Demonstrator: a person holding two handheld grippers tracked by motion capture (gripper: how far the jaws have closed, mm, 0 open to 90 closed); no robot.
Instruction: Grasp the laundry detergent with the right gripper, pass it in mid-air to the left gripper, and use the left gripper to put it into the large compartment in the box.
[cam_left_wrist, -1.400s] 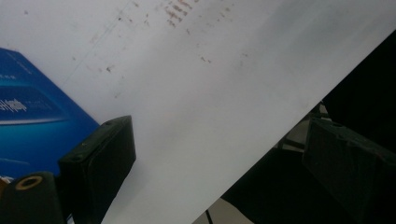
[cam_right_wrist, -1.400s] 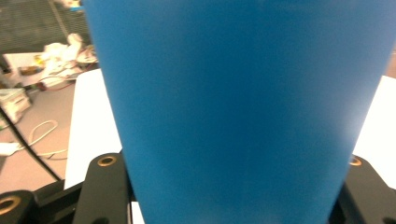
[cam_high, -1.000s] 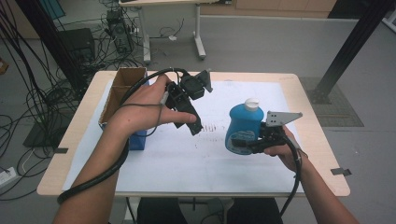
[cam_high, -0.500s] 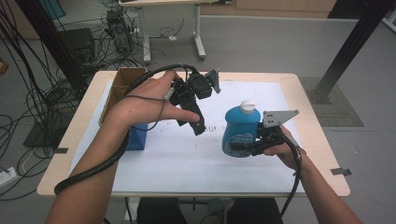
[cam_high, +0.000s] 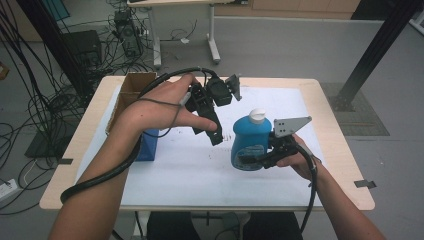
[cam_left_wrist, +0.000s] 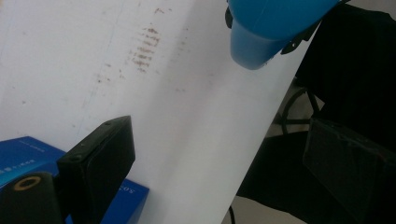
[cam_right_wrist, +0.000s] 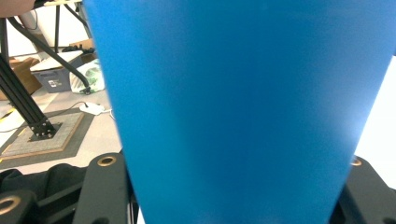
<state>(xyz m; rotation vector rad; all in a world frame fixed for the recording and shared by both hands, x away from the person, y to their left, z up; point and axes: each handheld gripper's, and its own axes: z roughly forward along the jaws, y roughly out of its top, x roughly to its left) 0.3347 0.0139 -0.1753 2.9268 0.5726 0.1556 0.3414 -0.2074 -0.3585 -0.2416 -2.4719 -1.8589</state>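
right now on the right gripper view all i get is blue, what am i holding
observer: a blue bottle with a white cap; the right gripper is clamped on its lower body.
operator: where's the left gripper
observer: the left gripper hangs above the table, left of the bottle in the high view, jaws open and empty.
operator: anything else on the table
observer: a blue box beside a cardboard box at the left edge.
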